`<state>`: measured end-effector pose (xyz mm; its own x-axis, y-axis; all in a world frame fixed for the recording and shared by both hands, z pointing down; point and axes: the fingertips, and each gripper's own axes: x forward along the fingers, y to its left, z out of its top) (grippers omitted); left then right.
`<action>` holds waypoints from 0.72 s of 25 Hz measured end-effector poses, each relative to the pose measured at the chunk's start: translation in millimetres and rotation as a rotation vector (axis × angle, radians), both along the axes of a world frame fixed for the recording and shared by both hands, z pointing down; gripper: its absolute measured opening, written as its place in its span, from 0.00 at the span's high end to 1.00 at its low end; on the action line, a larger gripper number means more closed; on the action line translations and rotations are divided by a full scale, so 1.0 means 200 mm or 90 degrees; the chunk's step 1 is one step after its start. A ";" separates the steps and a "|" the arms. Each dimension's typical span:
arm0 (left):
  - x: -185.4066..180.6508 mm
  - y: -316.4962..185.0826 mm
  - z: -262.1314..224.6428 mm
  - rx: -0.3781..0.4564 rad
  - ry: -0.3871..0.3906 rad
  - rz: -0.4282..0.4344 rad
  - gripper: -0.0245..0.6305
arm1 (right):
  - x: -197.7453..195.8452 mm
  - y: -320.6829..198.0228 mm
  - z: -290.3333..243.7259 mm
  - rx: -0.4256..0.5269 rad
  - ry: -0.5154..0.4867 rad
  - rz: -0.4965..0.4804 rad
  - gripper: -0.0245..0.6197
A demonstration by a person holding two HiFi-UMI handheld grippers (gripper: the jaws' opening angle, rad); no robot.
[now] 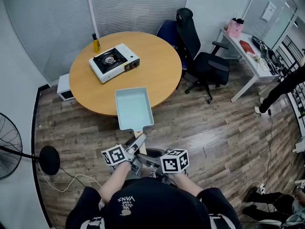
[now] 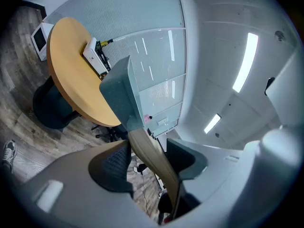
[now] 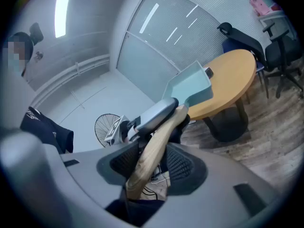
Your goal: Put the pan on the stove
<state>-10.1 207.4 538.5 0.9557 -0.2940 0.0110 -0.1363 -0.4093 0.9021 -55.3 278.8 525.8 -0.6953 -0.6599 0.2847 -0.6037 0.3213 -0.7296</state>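
Observation:
A light-blue rectangular pan [image 1: 134, 109] hangs over the near edge of the round wooden table [image 1: 152, 66], its wooden handle [image 1: 141, 146] pointing back at me. My left gripper [image 1: 138, 142] is shut on the handle close to the pan. My right gripper [image 1: 146, 159] is shut on the handle's end. In the left gripper view the handle [image 2: 151, 155] runs between the pads up to the pan [image 2: 119, 95]. The right gripper view shows the handle [image 3: 151, 152] between its pads and the pan [image 3: 192, 86] beyond. A white portable stove [image 1: 114, 62] sits on the table's far left.
A yellow bottle [image 1: 96, 43] stands behind the stove. Black and blue office chairs [image 1: 202, 61] are at the table's right, a white desk [image 1: 248, 51] further right. A standing fan [image 1: 9, 147] and a white box [image 1: 65, 87] are on the wooden floor at left.

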 end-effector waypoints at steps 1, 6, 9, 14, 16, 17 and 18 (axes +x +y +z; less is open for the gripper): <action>0.00 0.00 0.00 -0.001 0.001 0.000 0.61 | 0.00 0.00 0.00 0.003 0.002 0.000 0.69; 0.01 -0.01 0.01 -0.002 0.002 -0.005 0.61 | 0.02 -0.01 0.00 0.005 0.008 -0.003 0.69; 0.02 -0.04 0.01 -0.007 0.005 -0.006 0.61 | 0.02 -0.04 -0.01 0.010 0.014 -0.004 0.69; 0.03 -0.10 0.02 -0.011 0.009 -0.007 0.61 | 0.02 -0.11 0.00 0.023 0.039 -0.012 0.67; 0.03 -0.12 0.02 -0.008 0.006 -0.002 0.61 | 0.02 -0.14 0.00 0.021 0.035 -0.009 0.67; 0.03 -0.14 0.03 -0.008 0.005 0.001 0.61 | 0.01 -0.15 0.01 0.020 0.032 -0.007 0.66; 0.03 -0.16 0.03 -0.009 0.005 0.002 0.61 | 0.01 -0.17 0.01 0.019 0.030 -0.006 0.66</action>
